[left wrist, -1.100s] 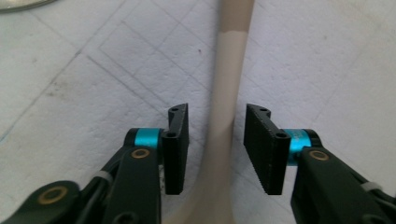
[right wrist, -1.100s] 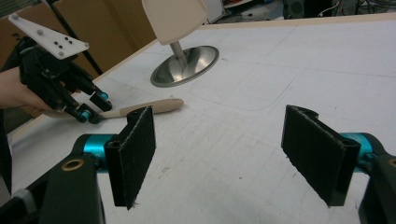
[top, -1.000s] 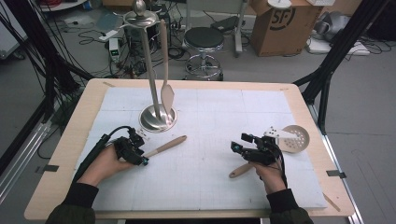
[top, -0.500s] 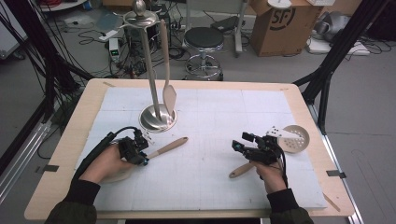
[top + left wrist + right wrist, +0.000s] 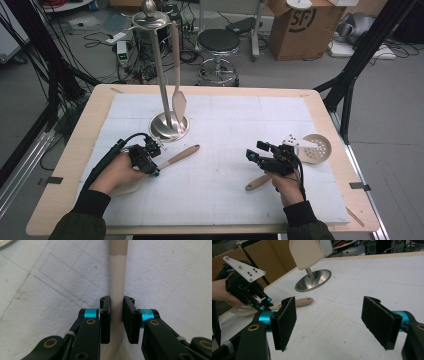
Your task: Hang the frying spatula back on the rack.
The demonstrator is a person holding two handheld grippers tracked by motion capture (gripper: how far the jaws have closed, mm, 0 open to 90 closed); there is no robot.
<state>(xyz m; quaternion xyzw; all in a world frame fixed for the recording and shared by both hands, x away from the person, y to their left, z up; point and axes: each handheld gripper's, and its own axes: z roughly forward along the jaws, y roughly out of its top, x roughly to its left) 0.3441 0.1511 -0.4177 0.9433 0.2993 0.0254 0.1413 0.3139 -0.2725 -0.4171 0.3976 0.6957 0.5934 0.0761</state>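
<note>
Spatula (image 5: 175,156) blade under left hand (image 5: 116,172)

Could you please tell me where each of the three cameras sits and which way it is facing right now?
High view: above the person's side, looking forward and down on the table; both forearms, left gripper and right gripper show.
Left gripper view: rides the left gripper, looking down its jaws, closed on the spatula handle.
Right gripper view: rides the right gripper, jaws open, looking level across the table toward the stand base.
Shared: the right gripper view and the high view both show the left gripper and the stand base.
</note>
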